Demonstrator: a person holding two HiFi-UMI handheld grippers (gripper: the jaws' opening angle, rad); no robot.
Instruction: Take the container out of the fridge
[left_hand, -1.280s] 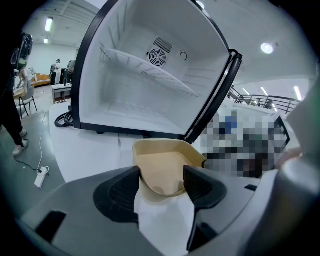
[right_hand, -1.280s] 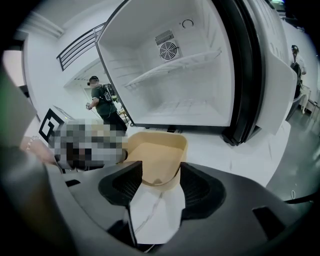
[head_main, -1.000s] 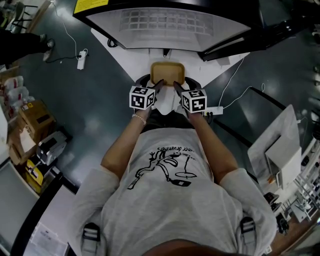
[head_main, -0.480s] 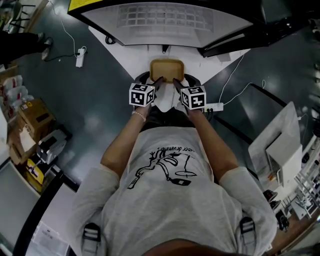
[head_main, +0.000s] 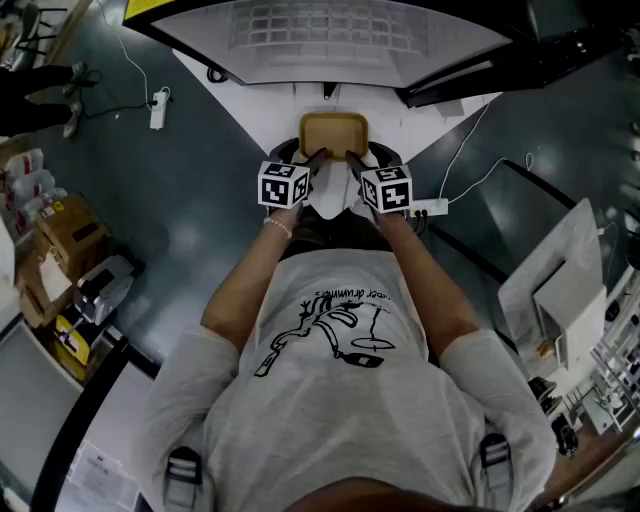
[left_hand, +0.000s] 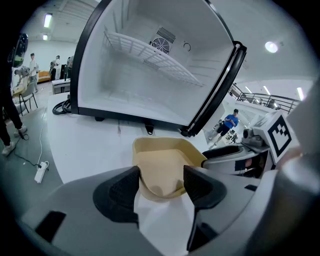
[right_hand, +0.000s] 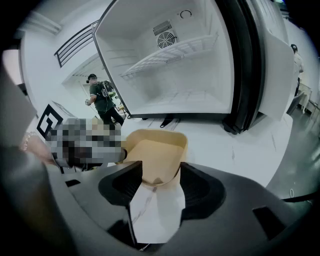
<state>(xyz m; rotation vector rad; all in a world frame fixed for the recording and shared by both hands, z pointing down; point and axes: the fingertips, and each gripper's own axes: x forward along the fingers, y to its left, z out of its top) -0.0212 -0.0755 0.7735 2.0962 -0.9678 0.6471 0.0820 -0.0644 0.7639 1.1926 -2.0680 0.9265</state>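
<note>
Little has changed over the last second: the container (head_main: 334, 133) sits in the same place against both claws as it did a moment ago, and only the fridge (head_main: 330, 40) and table (head_main: 260, 110) have slid a little in the head view, as if the person had shifted slightly. For the task that reads as nearly done. The tan container is already clear of the fridge, which stands open and empty well ahead of the claws with only its wire shelf inside. The container is over the white table just in front of the jaw tips, though whether it rests there or is held just above it cannot be told. The left claw (left_hand: 161, 182) is at a middling gap, neither wide nor pinched right down. The container's rounded near end lies between its two dark pads, which appear to press that end from either side. The right claw (right_hand: 161, 180) stands much the same, at a similar gap, with the other near corner of the container caught between its pads. Both seem to carry it from the near edge, side by side. What is left is probably only to set it down and let go.
</note>
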